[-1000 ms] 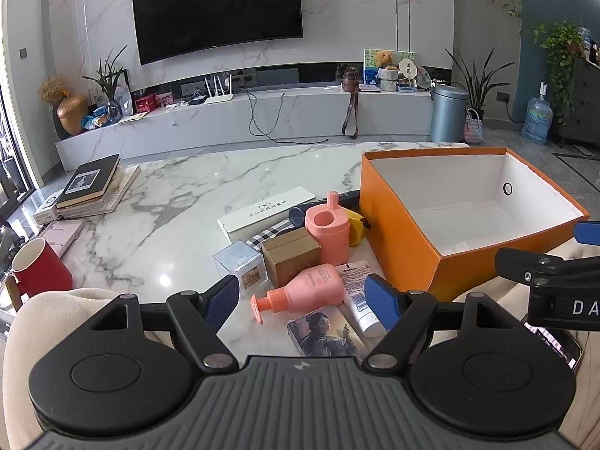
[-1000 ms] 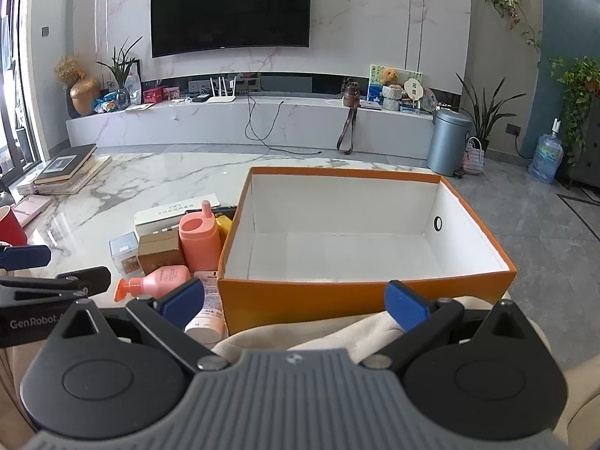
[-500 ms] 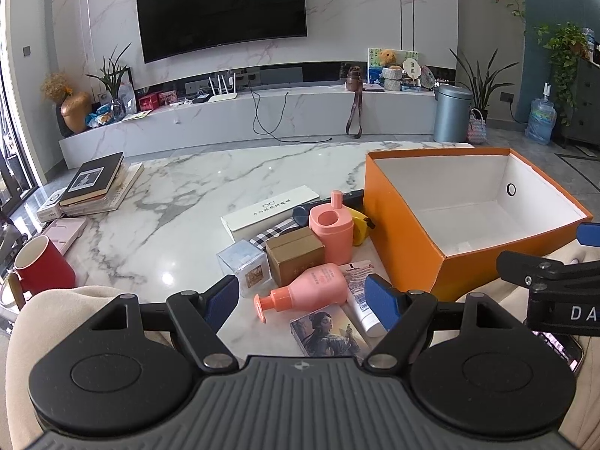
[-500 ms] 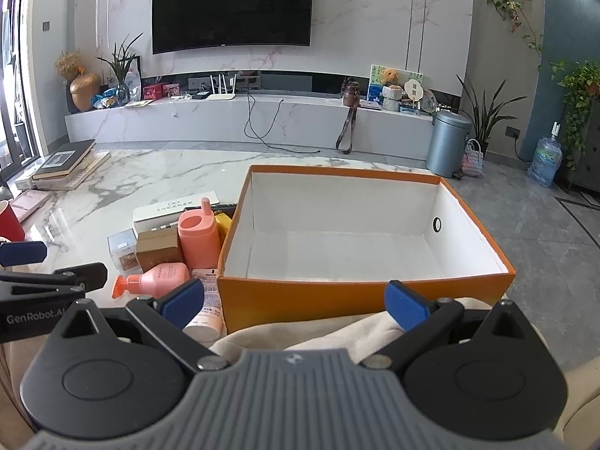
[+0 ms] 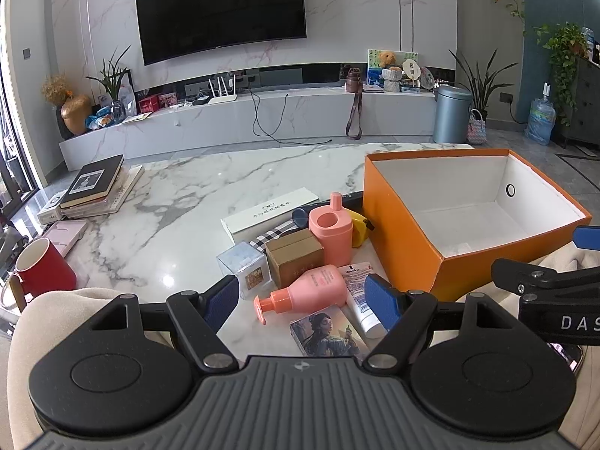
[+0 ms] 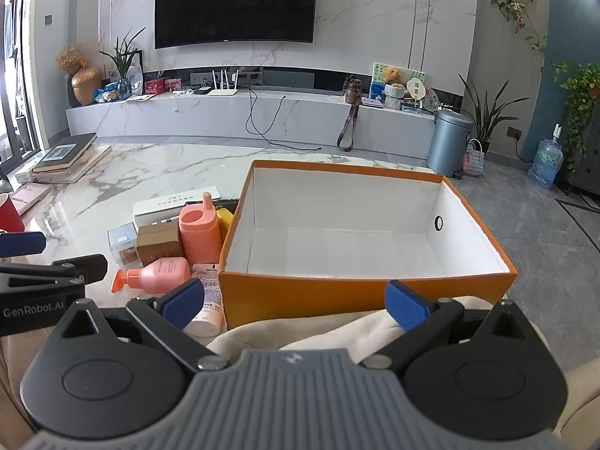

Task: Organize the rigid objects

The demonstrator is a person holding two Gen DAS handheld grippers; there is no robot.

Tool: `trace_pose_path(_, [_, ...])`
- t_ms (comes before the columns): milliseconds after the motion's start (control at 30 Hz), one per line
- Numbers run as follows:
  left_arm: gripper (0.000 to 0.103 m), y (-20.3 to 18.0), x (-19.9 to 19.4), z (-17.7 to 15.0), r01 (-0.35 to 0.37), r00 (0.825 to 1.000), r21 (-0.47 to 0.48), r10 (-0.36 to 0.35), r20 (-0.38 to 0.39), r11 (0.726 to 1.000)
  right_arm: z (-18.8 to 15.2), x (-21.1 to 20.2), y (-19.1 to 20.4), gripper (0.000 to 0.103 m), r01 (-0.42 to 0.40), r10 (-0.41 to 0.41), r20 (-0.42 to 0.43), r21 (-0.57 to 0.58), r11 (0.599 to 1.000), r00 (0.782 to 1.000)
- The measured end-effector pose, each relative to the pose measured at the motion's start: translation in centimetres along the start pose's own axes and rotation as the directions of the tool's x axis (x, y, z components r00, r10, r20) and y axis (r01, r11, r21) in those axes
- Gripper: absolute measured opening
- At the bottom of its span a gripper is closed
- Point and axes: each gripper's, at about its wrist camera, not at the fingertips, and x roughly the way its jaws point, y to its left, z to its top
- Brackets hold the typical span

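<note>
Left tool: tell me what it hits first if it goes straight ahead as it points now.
Probably the pink pump bottle lying on its side on the marble table, which sits between the open left tool's blue pads. The portrait-printed card box lies nearer but lower; depth is unclear.

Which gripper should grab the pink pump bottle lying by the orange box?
Left. The left gripper is open and frames the pink pump bottle; the right gripper, also open, faces the empty orange box.
</note>
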Motion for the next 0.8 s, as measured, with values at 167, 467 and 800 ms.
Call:
trace_pose_path(167, [0.090, 0.0, -0.1, 0.1, -0.002, 1.000, -0.002, 0.002, 0.000, 1.000, 0.0, 0.1, 0.0, 0.101, 0.000, 0.000, -0.004, -0.004, 1.000, 1.000])
trace_pose_path(467, [0.090, 0.0, -0.1, 0.1, 0.006, 1.000, 0.004, -0.006, -0.002, 1.000, -0.1, 0.1, 0.1, 0.101, 0.000, 0.000, -0.009, -0.008, 1.000, 1.000])
trace_pose_path(800, [0.061, 2.3, 2.2, 0.8, 0.135, 0.980, -0.031, -0.138, -0.141, 0.990, 0.1, 2.1, 1.9, 0.077, -0.152, 0.148, -0.094, -0.030, 0.988, 0.984])
